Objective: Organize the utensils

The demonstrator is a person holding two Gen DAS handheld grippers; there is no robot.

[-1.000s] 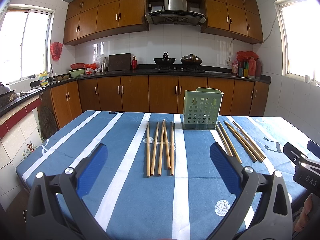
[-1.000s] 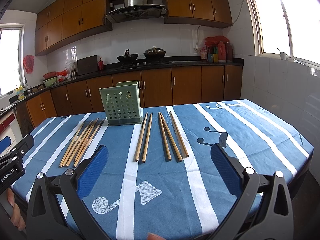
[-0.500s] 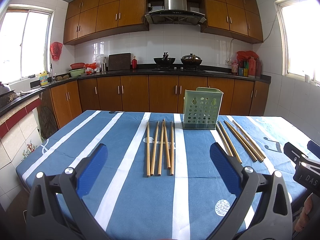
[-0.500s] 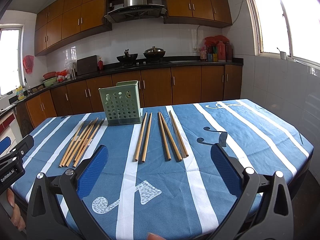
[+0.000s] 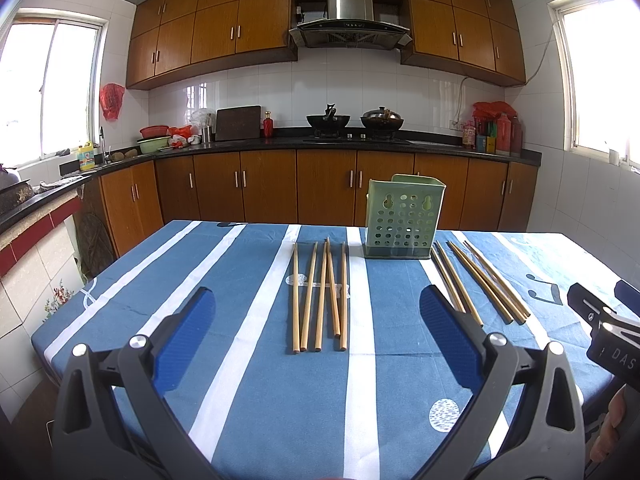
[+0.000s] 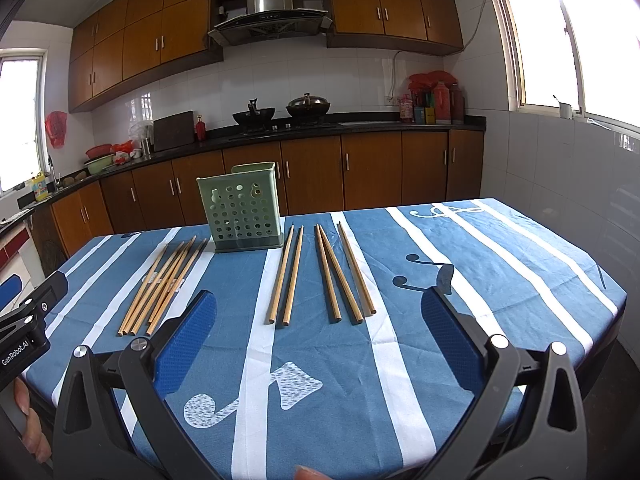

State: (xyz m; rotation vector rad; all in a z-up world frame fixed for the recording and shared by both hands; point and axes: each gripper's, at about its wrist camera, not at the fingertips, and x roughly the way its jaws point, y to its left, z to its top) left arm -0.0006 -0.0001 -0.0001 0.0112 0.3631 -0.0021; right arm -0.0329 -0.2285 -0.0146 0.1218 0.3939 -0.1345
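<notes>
Holder (image 5: 404,218): green perforated utensil holder, upright at far edge of striped tablecloth (image 5: 256,400); landmark for all positions.
Left chopsticks (image 5: 320,294): five, flat on the cloth left of holder, long axes running toward the viewer; one crosses its neighbours.
Left gripper (image 5: 318,322): fingers spread, empty, in line with the near ends of this bundle, well short of them.
Right chopsticks (image 6: 320,274): five, right of holder, same axis.
Right gripper (image 6: 320,322): spread, empty, facing their near ends.
Judgement: each hand is nearer its own bundle; grasp across the axis.

One green holder (image 5: 404,218); five chopsticks (image 5: 322,294) at left, five chopsticks (image 6: 320,276) at right.
</notes>
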